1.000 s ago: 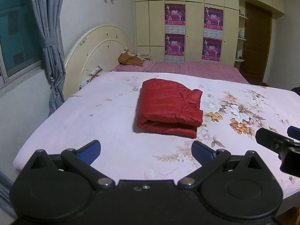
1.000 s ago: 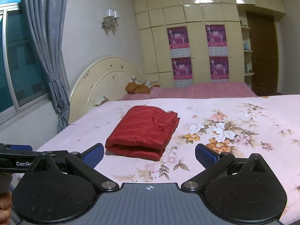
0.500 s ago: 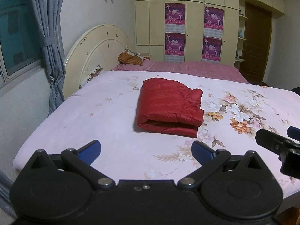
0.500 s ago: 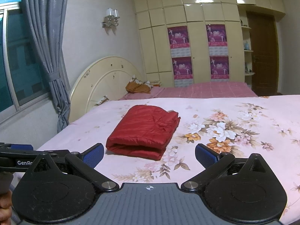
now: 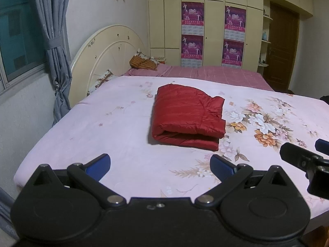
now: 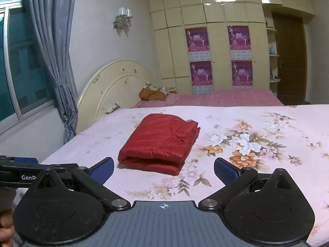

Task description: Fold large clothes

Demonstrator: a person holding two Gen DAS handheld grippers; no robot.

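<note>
A red padded jacket (image 5: 186,114) (image 6: 159,142) lies folded into a thick rectangle on the pink floral bedsheet (image 5: 102,123) (image 6: 257,175). My left gripper (image 5: 160,165) hangs open above the near part of the bed, short of the jacket, nothing between its blue pads. My right gripper (image 6: 163,169) is open too, likewise held back from the jacket's near folded edge. In the left wrist view the right gripper's black fingers (image 5: 296,156) show at the right edge. The left gripper's body (image 6: 30,171) appears at the left of the right wrist view.
A cream rounded headboard (image 5: 107,55) stands at the left, with a grey curtain (image 5: 53,41) and window beyond. A second bed with a pink checked cover (image 6: 222,98) lies behind. Wardrobes with purple posters (image 6: 197,39) and a brown door (image 6: 290,59) line the far wall. A hand (image 6: 6,226) shows bottom left.
Almost nothing: both grippers stay open and drift very slightly; the folded jacket has not moved.
</note>
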